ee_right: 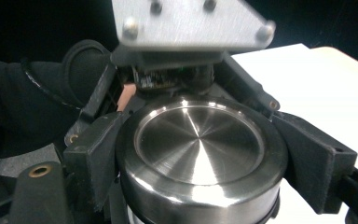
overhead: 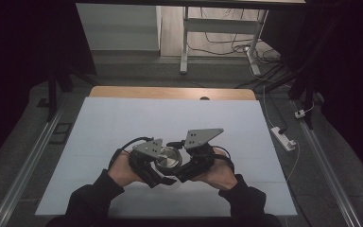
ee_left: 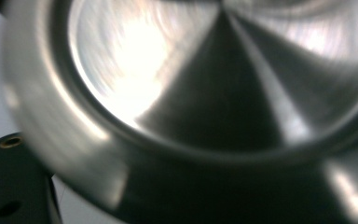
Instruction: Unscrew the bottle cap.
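A round brushed-steel can (overhead: 168,159) is held above the front middle of the table, its flat end turned up. My left gripper (overhead: 162,173) is shut on it. In the right gripper view its black fingers (ee_right: 91,156) press both sides of the can (ee_right: 200,140), under its grey plate (ee_right: 186,23). My right gripper (overhead: 189,166) comes close from the right. Its own fingers (ee_right: 37,189) stand wide apart at the bottom corners, outside the left gripper's jaws and clear of the can. In the left gripper view the can's end (ee_left: 223,84) is very close and blurred.
A pale mat (overhead: 123,118) covers the table, whose wooden far edge (overhead: 170,92) shows beyond it. On the floor to the right lies a white power strip (overhead: 283,138); desk legs (overhead: 184,47) and cables stand behind the table.
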